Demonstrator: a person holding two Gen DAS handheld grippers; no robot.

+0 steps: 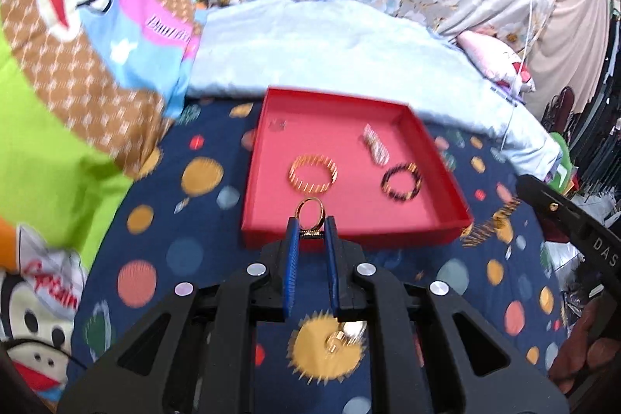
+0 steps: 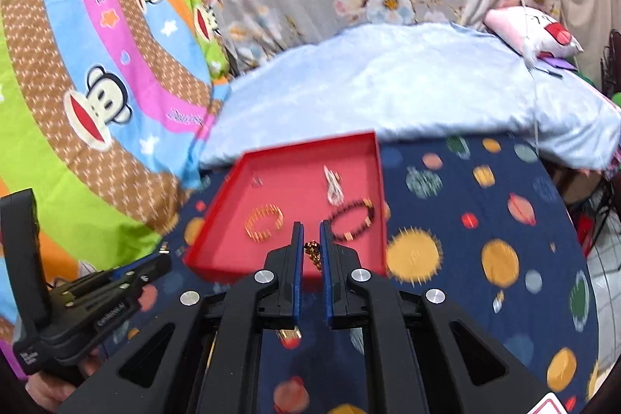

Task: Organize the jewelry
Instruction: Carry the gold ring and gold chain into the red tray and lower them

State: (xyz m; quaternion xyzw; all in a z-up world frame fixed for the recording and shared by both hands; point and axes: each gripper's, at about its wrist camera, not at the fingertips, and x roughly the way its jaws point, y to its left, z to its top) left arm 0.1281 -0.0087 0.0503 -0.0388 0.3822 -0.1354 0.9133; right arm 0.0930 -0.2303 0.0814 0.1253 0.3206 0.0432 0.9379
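Note:
A shallow red tray (image 1: 442, 161) lies on the dark planet-print sheet; it also shows in the right wrist view (image 2: 382, 181). In it are a gold bracelet (image 1: 313, 173), a dark beaded bracelet (image 1: 401, 181), a silvery clip (image 1: 375, 144) and a small earring (image 1: 277, 124). My left gripper (image 1: 310, 231) is shut on a gold ring (image 1: 310, 214), held upright over the tray's near wall. My right gripper (image 2: 310, 235) is shut on a small gold beaded chain (image 2: 313, 253) that hangs between its blue pads above the tray's near edge.
A pale blue quilt (image 1: 330, 49) lies behind the tray. A colourful monkey-print blanket (image 1: 77, 45) rises at the left. Loose gold pieces lie on the sheet: one below my left gripper (image 1: 341, 336), one right of the tray (image 1: 493, 224). The left gripper body (image 2: 77, 297) shows at lower left.

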